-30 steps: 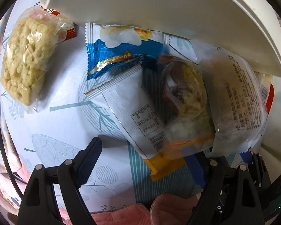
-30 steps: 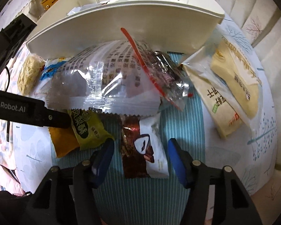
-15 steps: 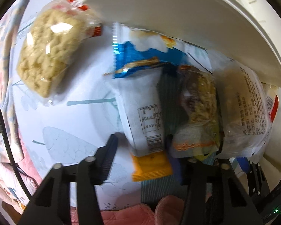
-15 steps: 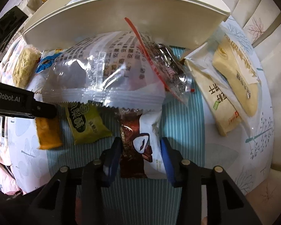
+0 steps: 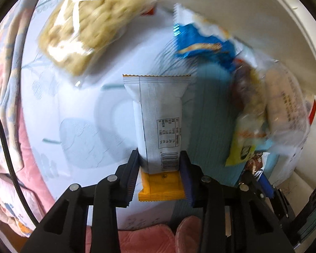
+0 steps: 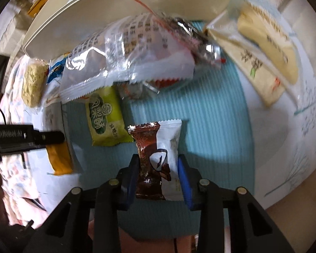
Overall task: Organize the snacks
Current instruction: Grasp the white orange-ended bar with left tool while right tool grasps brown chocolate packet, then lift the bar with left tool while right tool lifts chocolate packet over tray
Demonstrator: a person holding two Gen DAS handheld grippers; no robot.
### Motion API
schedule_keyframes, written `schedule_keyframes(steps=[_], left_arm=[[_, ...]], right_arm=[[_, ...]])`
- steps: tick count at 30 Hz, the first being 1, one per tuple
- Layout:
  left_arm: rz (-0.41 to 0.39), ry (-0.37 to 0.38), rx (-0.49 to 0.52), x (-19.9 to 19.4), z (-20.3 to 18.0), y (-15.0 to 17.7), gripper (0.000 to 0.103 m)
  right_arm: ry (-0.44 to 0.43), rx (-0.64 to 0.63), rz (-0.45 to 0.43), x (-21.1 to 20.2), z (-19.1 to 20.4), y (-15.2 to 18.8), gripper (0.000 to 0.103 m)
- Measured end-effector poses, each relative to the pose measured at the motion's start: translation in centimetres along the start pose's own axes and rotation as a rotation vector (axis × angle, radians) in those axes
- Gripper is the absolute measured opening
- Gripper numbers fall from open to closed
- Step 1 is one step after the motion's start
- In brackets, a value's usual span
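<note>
My left gripper (image 5: 160, 164) is shut on a white and orange snack packet (image 5: 160, 116) and holds it lifted off the tablecloth; the packet's orange end also shows in the right wrist view (image 6: 60, 158). My right gripper (image 6: 158, 175) is shut on a brown and white snack packet (image 6: 158, 147) and holds it above the teal striped mat (image 6: 212, 126). A white basket (image 6: 137, 10) stands at the far side, its rim (image 5: 263, 31) over the pile.
Loose snacks lie by the basket: a noodle block (image 5: 90, 25), a blue packet (image 5: 202, 42), a clear printed bag (image 6: 126, 57), a green packet (image 6: 105, 116), pale yellow bars (image 6: 265, 40). Pink quilted cloth (image 5: 10, 168) lies at the left.
Both grippers closed on their packets and lifted them off the table. The white and orange packet came out from under the pile and now stands upright between the left fingers.
</note>
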State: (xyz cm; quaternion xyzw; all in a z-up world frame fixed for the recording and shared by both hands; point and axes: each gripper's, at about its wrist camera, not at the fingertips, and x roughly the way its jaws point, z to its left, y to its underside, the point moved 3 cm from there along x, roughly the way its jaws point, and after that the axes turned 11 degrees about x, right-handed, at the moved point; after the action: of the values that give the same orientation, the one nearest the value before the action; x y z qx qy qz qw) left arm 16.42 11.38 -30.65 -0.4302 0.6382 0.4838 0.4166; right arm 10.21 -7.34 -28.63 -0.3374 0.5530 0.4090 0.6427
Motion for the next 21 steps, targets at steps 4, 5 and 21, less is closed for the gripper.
schedule_keyframes(steps=[4,5,21], left_arm=[[0.017,-0.009,0.006,-0.4,1.5,1.4,0.036],[0.020,-0.007,0.008,-0.6,1.7,1.7,0.036],[-0.061,0.070,0.148,-9.4,1.3,2.5,0.035]], right_arm=[[-0.039,0.065,0.033,0.3,0.0,1.2,0.035],[-0.048,0.078,0.040,0.3,0.0,1.6,0.035],[-0.266,0.281,0.118,-4.4,1.0,2.7,0.035]])
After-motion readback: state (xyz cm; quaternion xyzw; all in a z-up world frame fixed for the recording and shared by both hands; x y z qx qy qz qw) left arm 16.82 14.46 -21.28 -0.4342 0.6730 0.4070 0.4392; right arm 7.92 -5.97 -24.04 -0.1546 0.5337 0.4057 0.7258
